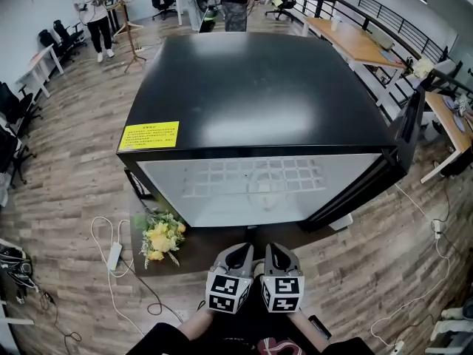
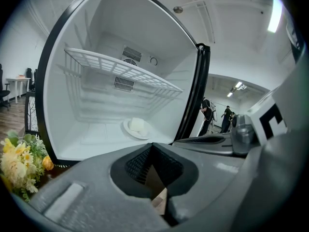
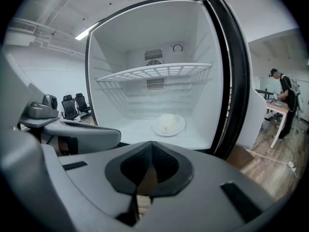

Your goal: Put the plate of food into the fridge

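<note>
Plate of food (image 2: 136, 127) sits on the fridge (image 1: 259, 102) floor, shown only in gripper views; left hand-held gripper (image 1: 239, 251) and right hand-held gripper (image 1: 278, 250) are pressed together, empty.

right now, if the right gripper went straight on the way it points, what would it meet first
Probably the plate of food on the floor of the open fridge, under the wire shelf; nothing shows before it, depth unclear.

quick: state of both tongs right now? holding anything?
Left tongs: closed, holding nothing.
Right tongs: closed, holding nothing.
The plate of food already sits on the floor of the open fridge.
</note>
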